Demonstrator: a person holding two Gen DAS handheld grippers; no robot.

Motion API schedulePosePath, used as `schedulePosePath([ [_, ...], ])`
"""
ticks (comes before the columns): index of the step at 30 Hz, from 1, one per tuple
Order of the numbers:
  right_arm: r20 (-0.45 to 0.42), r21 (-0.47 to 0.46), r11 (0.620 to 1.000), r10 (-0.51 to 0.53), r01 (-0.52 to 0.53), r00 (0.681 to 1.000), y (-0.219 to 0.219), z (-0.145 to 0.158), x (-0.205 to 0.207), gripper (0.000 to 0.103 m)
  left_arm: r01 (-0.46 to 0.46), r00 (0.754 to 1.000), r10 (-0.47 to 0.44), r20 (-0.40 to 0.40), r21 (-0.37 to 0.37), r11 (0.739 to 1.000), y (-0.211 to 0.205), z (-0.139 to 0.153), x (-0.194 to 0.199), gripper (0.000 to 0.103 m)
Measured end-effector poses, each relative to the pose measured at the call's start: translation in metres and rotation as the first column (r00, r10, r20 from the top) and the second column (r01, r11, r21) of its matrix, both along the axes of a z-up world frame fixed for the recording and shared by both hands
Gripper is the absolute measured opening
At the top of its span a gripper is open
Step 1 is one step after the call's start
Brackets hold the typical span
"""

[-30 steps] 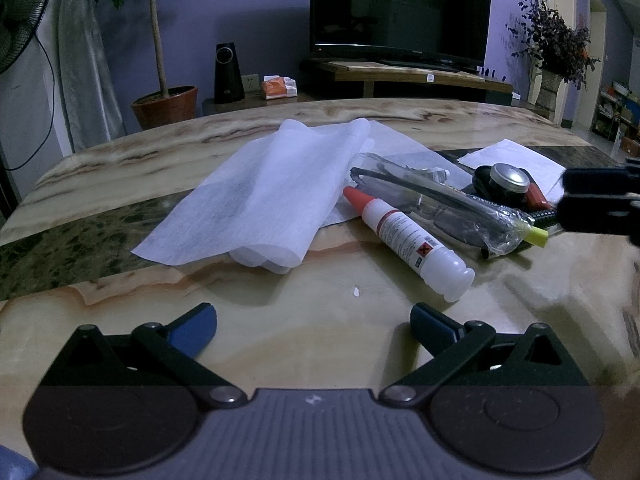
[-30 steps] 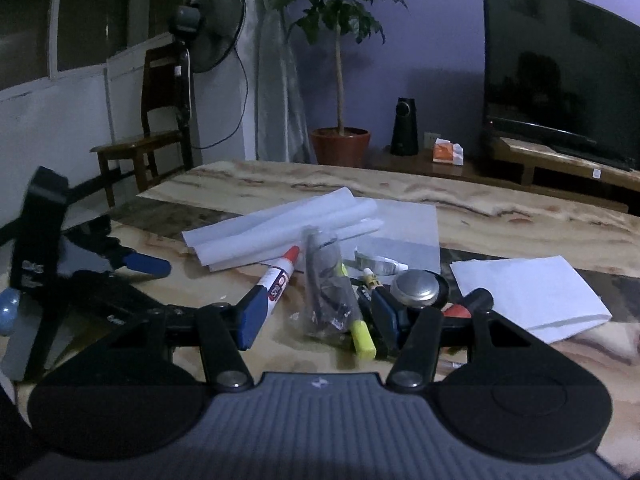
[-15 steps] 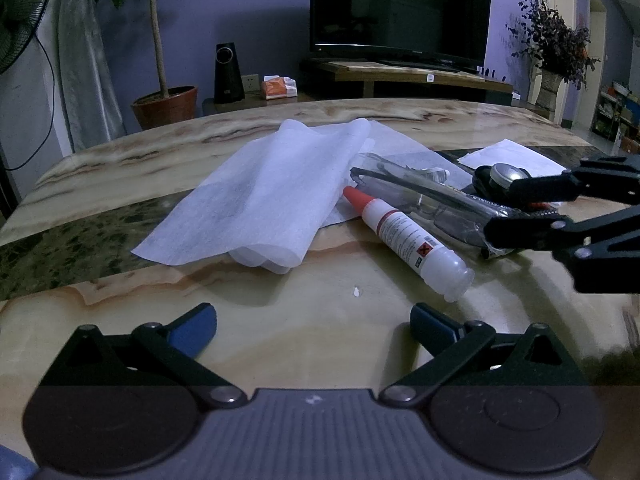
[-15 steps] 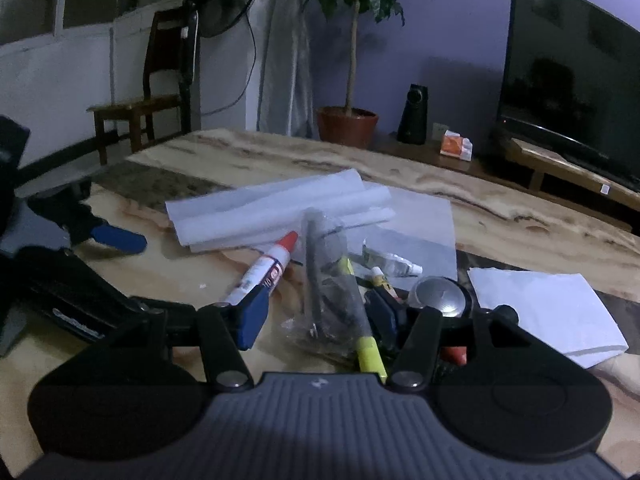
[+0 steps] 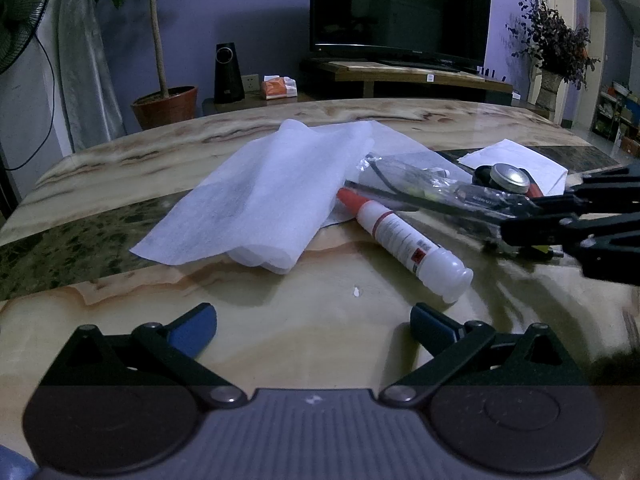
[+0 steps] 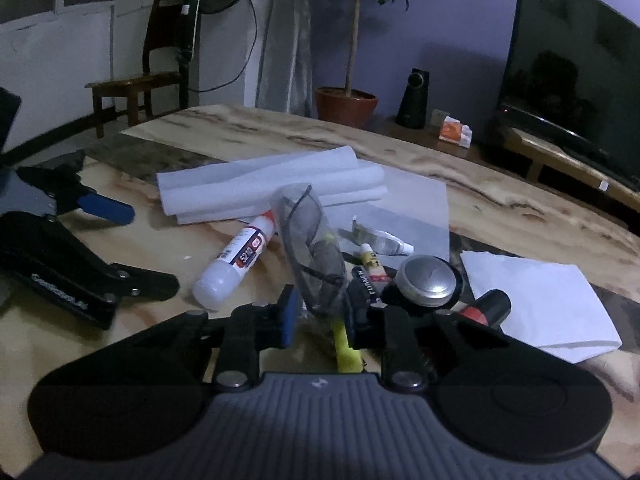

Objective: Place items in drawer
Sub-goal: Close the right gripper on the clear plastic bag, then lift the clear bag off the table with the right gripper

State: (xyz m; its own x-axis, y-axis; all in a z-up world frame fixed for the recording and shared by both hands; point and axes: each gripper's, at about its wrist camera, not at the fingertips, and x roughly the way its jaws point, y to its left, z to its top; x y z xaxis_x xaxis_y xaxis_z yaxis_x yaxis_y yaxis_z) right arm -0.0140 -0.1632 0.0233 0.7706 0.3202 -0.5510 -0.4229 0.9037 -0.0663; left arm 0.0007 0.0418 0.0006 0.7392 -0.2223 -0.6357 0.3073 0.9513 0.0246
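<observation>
A clear plastic bag (image 6: 316,256) holding dark spectacles lies in the clutter on the marble table (image 5: 304,344). My right gripper (image 6: 322,314) is closing on the bag's near end, its blue pads (image 6: 290,316) against the plastic; in the left wrist view the right gripper (image 5: 520,220) comes in from the right onto the bag (image 5: 432,196). Beside the bag lies a white glue bottle (image 5: 404,236) with a red cap. My left gripper (image 5: 314,324) stands open over bare table, nothing between its fingers. No drawer shows in either view.
A folded white foam sheet (image 5: 256,204) covers the table's middle. Right of the bag sit a round metal-topped black object (image 6: 430,276), a small tube (image 6: 372,260), a yellow marker (image 6: 346,348) and white paper (image 6: 540,296). A TV, potted plant and fan stand beyond.
My right gripper has moved forward and down over the bag, and its jaws have narrowed from wide apart onto the bag's end. The left gripper has stayed put.
</observation>
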Motion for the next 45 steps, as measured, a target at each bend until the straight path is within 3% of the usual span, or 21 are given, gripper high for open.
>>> schedulePosePath([
  [5, -0.071, 0.163, 0.986, -0.019, 0.030, 0.997, -0.018, 0.013, -0.003, 0.022, 0.000, 1.000, 0.000, 0.000, 0.000, 1.000, 0.000, 0.000, 0.000, 0.103],
  [9, -0.198, 0.271, 0.958, -0.041, 0.095, 0.979, -0.037, 0.009, -0.001, 0.022, 0.000, 1.000, 0.000, 0.000, 0.000, 1.000, 0.000, 0.000, 0.000, 0.103],
  [11, -0.222, 0.246, 0.965, -0.039, 0.095, 0.974, -0.036, 0.005, -0.002, 0.022, 0.000, 1.000, 0.000, 0.000, 0.000, 1.000, 0.000, 0.000, 0.000, 0.103],
  [16, -0.188, 0.151, 0.986, -0.047, 0.076, 0.981, -0.028, 0.003, -0.012, 0.028, 0.000, 1.000, 0.000, 0.000, 0.000, 1.000, 0.000, 0.000, 0.000, 0.103],
  [19, -0.109, 0.061, 0.997, -0.041, 0.048, 0.993, -0.020, 0.009, -0.021, 0.031, 0.000, 1.000, 0.000, 0.000, 0.000, 1.000, 0.000, 0.000, 0.000, 0.103],
  [22, -0.039, -0.006, 1.000, -0.003, 0.002, 0.999, -0.011, 0.013, -0.026, 0.042, 0.000, 1.000, 0.000, 0.000, 0.000, 1.000, 0.000, 0.000, 0.000, 0.103],
  [26, 0.016, -0.065, 0.996, 0.063, -0.062, 0.998, 0.003, 0.012, -0.031, 0.044, 0.000, 1.000, 0.000, 0.000, 0.000, 1.000, 0.000, 0.000, 0.000, 0.103],
  [31, 0.035, -0.100, 0.993, 0.069, -0.065, 0.997, 0.011, 0.007, -0.022, 0.042, 0.000, 1.000, 0.000, 0.000, 0.000, 1.000, 0.000, 0.000, 0.000, 0.103],
  [34, 0.028, -0.096, 0.995, 0.044, -0.041, 0.999, 0.011, 0.004, -0.016, 0.035, 0.000, 1.000, 0.000, 0.000, 0.000, 1.000, 0.000, 0.000, 0.000, 0.103],
  [41, 0.020, -0.137, 0.990, 0.020, -0.017, 1.000, 0.011, -0.011, -0.009, 0.033, 0.000, 1.000, 0.000, 0.000, 0.000, 1.000, 0.000, 0.000, 0.000, 0.103],
  [42, 0.016, -0.141, 0.990, 0.018, -0.015, 1.000, 0.011, -0.013, -0.008, 0.028, 0.000, 1.000, 0.000, 0.000, 0.000, 1.000, 0.000, 0.000, 0.000, 0.103],
  [45, 0.014, -0.139, 0.990, 0.015, -0.012, 1.000, 0.010, -0.015, -0.008, 0.024, 0.000, 1.000, 0.000, 0.000, 0.000, 1.000, 0.000, 0.000, 0.000, 0.103],
])
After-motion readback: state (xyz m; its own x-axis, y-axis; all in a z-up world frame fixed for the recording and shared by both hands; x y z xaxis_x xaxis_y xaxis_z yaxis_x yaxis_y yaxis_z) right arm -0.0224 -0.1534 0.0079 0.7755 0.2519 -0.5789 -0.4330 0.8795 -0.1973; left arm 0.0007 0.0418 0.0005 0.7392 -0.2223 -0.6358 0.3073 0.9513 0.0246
